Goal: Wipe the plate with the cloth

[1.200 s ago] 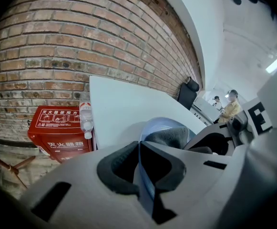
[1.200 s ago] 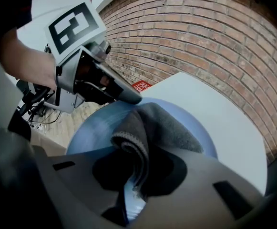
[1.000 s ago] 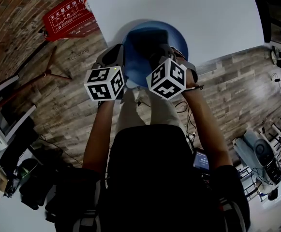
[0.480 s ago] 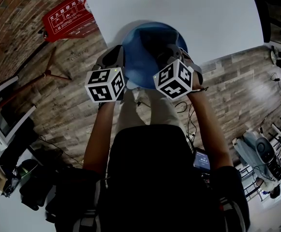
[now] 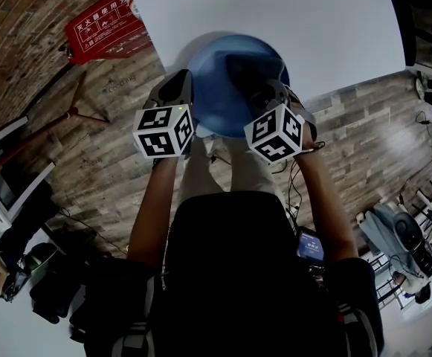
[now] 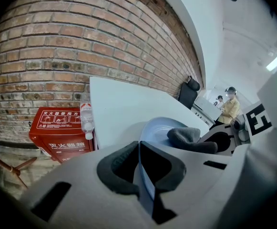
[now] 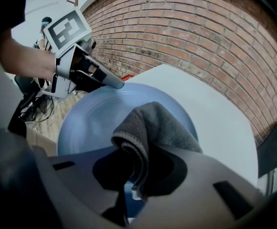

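A blue plate (image 5: 223, 88) lies at the near edge of the white table (image 5: 290, 13). My left gripper (image 5: 189, 99) is shut on the plate's left rim; in the left gripper view the thin blue rim (image 6: 145, 180) runs between the jaws of the left gripper (image 6: 140, 168). My right gripper (image 5: 264, 95) is shut on a dark grey cloth (image 7: 152, 128) and presses it onto the right part of the plate (image 7: 88, 123). The cloth (image 6: 190, 138) bunches on the plate's surface. In the right gripper view the left gripper (image 7: 114, 85) shows at the plate's far rim.
A red fire-equipment box (image 5: 105, 27) and a clear bottle (image 6: 86, 120) stand on the wooden floor by the brick wall, left of the table. People (image 6: 230, 106) and a dark chair (image 6: 189, 89) are far behind the table. The person's legs are under the table's near edge.
The right gripper has slid the cloth to the right across the plate. The left gripper has kept its hold on the rim and stayed in place.
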Tool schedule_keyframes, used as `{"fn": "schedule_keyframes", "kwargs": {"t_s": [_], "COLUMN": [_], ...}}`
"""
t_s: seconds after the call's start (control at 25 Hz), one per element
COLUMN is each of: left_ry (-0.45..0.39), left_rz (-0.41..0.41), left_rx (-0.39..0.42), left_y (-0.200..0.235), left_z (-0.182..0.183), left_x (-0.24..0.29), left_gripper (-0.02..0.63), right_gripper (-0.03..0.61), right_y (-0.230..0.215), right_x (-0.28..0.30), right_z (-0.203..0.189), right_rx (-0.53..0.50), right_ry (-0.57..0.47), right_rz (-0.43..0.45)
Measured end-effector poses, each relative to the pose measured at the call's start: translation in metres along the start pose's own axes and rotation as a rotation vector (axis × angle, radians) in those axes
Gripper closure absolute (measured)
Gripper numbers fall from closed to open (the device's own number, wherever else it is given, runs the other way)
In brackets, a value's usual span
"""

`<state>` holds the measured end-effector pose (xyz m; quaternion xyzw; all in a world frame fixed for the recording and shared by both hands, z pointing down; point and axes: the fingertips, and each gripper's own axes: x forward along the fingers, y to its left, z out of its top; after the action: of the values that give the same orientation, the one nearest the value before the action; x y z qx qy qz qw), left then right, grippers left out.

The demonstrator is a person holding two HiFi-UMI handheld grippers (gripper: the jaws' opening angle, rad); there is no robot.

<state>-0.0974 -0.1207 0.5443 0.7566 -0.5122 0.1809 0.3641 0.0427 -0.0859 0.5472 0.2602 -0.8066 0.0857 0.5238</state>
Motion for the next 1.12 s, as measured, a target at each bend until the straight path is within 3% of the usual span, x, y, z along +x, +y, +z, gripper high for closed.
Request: {"fn": "schedule_keyframes", "kwargs": {"t_s": [0.76,1.12], "left_ry": [0.003,-0.016], "left_rz": [0.003,-0.075], "left_rx": [0.008,0.034], "left_y": [0.000,-0.007], "left_z": [0.000,0.011], "left_x": [0.001,0.004], "left_gripper": [0.584,0.581], "right_gripper": [0.520,0.520], "right_y": [0.027,0.027], "right_x": [-0.007,-0.005], "right_z": [-0.014,-0.013], "right_rx": [0.016,0.049], "right_ry": [0.023,0.038], "right_rz": [0.066,0.101]}}
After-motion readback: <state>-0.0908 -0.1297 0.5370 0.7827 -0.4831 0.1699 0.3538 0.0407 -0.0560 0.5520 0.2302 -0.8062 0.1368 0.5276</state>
